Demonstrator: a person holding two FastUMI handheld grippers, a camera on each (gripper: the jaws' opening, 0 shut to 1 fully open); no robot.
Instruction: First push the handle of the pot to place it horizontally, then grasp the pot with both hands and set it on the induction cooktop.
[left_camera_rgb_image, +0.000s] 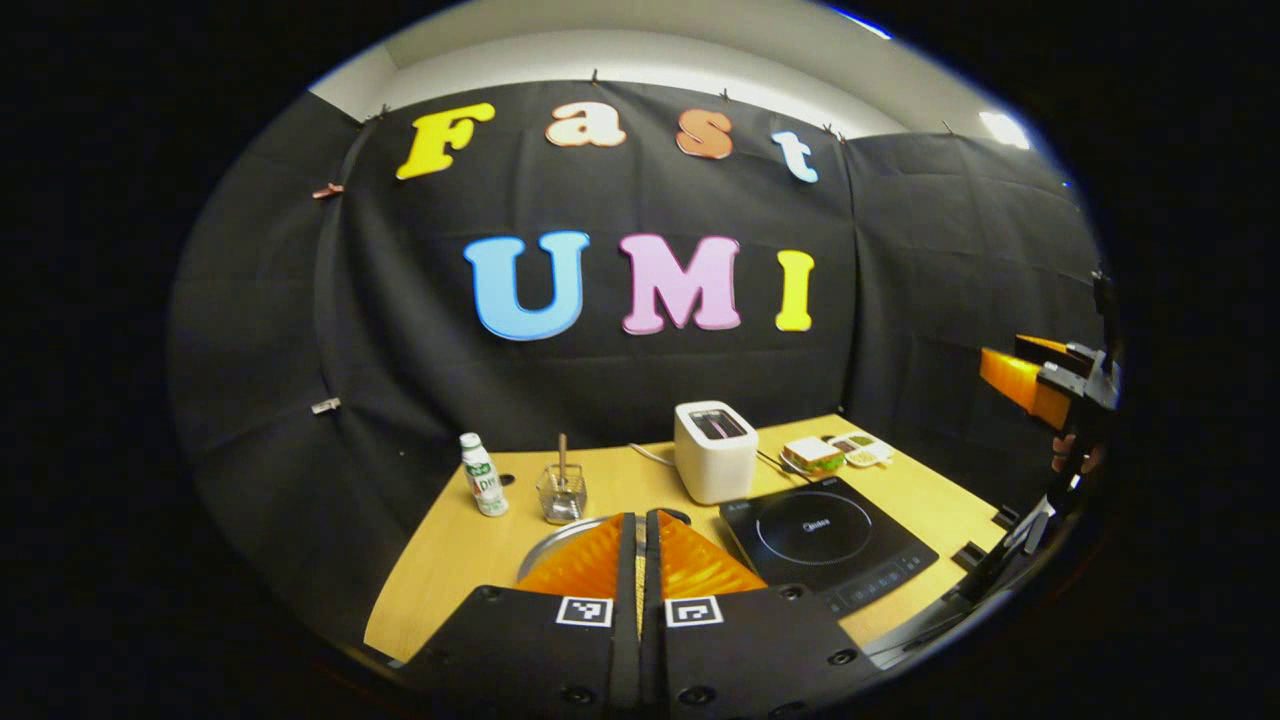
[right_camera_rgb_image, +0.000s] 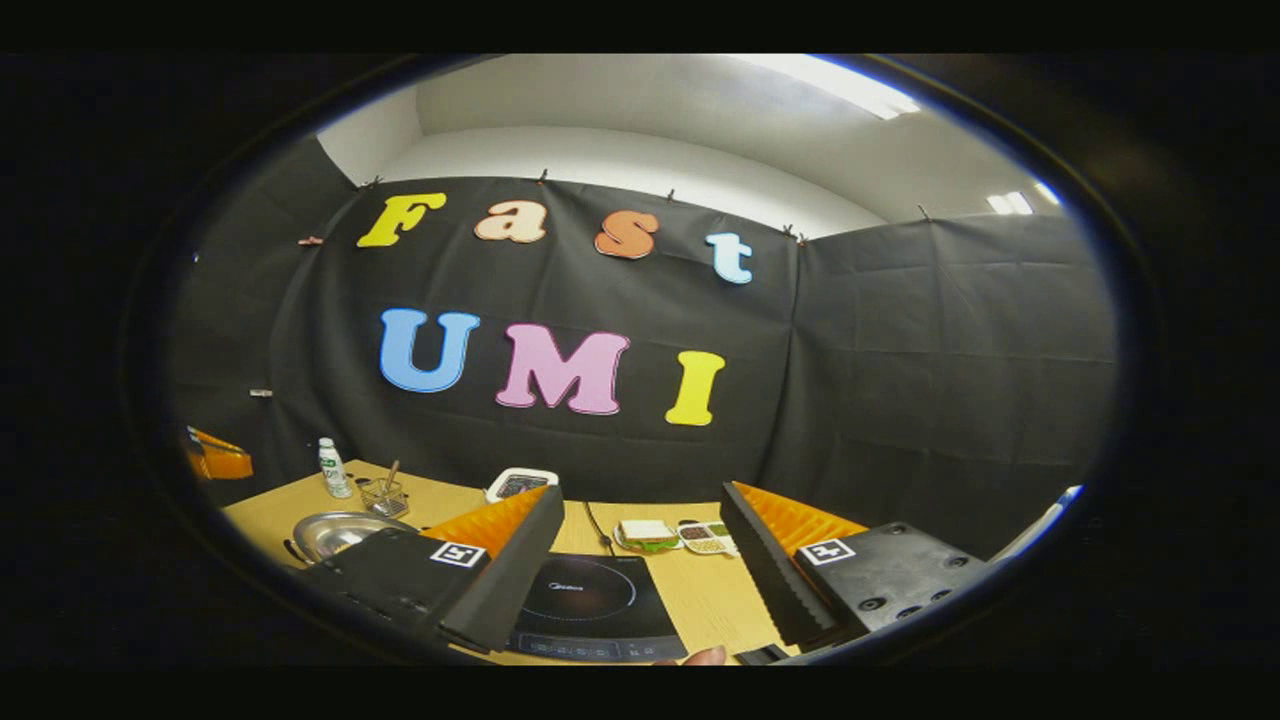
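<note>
Left hand-held gripper (left_camera_rgb_image: 640, 560) closed, empty; right hand-held gripper (right_camera_rgb_image: 640, 560) wide open, empty. Steel pot (right_camera_rgb_image: 335, 533), lower left, likely rigid, slippery: grip opposite rims beside induction cooktop (right_camera_rgb_image: 590, 600).

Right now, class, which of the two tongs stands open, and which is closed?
The right tongs stand open: a wide gap between the fingers shows the induction cooktop. The left tongs are closed, fingers nearly touching, in front of the pot.

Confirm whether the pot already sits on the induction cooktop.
No. In the right gripper view the pot rests on the wooden table left of the induction cooktop, whose glass top is bare.
</note>
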